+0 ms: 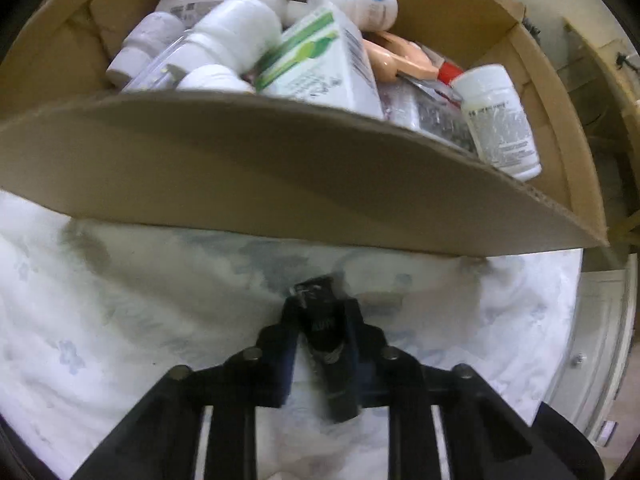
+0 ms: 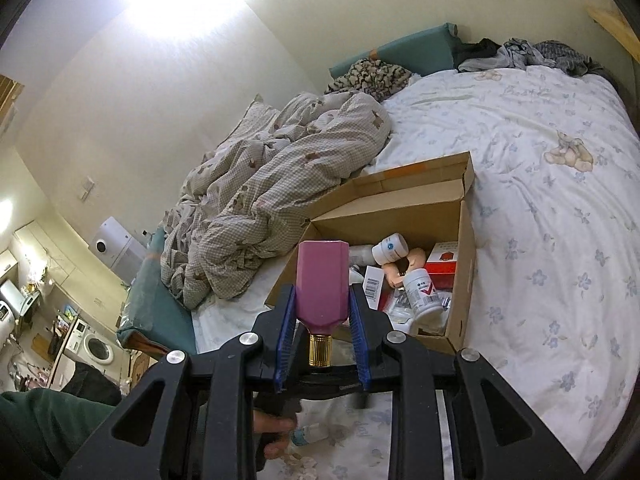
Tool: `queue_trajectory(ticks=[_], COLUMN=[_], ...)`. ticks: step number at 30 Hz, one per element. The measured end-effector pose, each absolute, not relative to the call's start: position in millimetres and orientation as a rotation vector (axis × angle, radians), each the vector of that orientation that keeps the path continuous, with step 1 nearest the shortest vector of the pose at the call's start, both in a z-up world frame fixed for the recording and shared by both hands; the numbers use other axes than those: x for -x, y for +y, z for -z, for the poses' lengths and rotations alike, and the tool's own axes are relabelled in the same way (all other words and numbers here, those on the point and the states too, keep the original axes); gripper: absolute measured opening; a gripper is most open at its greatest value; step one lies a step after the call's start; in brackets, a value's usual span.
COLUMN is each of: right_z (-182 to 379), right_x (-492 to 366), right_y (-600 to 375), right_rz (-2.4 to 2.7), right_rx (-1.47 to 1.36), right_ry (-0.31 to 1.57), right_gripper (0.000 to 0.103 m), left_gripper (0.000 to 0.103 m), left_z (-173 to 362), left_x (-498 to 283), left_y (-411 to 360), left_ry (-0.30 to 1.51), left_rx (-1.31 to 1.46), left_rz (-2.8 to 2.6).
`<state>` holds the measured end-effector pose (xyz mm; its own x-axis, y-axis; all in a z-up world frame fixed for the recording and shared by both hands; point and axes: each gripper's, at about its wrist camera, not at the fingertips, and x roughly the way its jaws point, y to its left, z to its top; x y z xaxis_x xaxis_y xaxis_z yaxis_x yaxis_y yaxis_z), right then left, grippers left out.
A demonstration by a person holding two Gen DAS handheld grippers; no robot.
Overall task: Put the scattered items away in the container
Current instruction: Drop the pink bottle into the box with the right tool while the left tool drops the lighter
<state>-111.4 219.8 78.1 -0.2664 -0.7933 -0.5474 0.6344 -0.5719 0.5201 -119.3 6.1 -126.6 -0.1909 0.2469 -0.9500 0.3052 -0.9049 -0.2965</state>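
Legible markings, few:
- White bottle (image 2: pixel 422 294) in the cardboard box (image 2: pixel 464 264): large red check-shaped mark on its label; the small print is unreadable.
- White carton (image 2: pixel 373 282): barcode, digits too small to read.
- Green-striped carton (image 1: pixel 320 60): barcode on one side, print blurred.
- White bottle with printed label (image 1: pixel 500 120): text illegible.

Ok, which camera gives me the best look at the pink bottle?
The right wrist view: the pink bottle sits centred in the right gripper, gold cap toward the camera, in front of the cardboard box. The left wrist view doesn't show it.
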Motion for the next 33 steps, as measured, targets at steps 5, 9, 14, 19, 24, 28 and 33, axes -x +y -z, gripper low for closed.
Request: queue_trajectory(ticks=[5, 9, 14, 19, 24, 28, 33], right_z=[-74.7, -68.4, -55.4, -43.0, -26.9, -14.6, 2.3], right_x=[116.5, 116.7, 117.4, 123.5, 136.5, 150.6, 160.7], right_y=[220.7, 219.5, 211.9, 196.3, 173.0, 148.9, 120.9], right_rz=[1.952, 1.946, 1.943, 1.973, 2.002, 2.013, 2.019], right_rx=[-1.008, -1.03, -1.077, -1.115, -1.162, -1.204, -1.232], right_ry=[-0.244, -0.24, -0.211, -0.174, -0.134, -0.125, -0.064], right_gripper=[0.028, 0.028, 0.028, 0.028, 0.028, 0.028, 0.028], left_gripper=[0.018, 0.018, 0.019, 0.019, 0.018, 0.019, 0.019], left_z=[102.8, 70.5, 24.7, -23.7, -52.4, -46.6, -14.5], left_x=[99.4, 83.6, 72.0, 74.1, 104.6, 131.3, 143.6], left_y=[-10.9, -16.1, -29.3, -52.4, -77.2, -87.8, -92.8], left_ry=[0.701, 0.627, 0.636, 0.657, 0.628, 0.615, 0.588], left_rx=[-1.93, -1.895, -1.787, -1.595, -1.433, -1.402, -1.447], left_rz=[2.37, 2.515, 2.652, 2.802, 2.852, 2.849, 2.81])
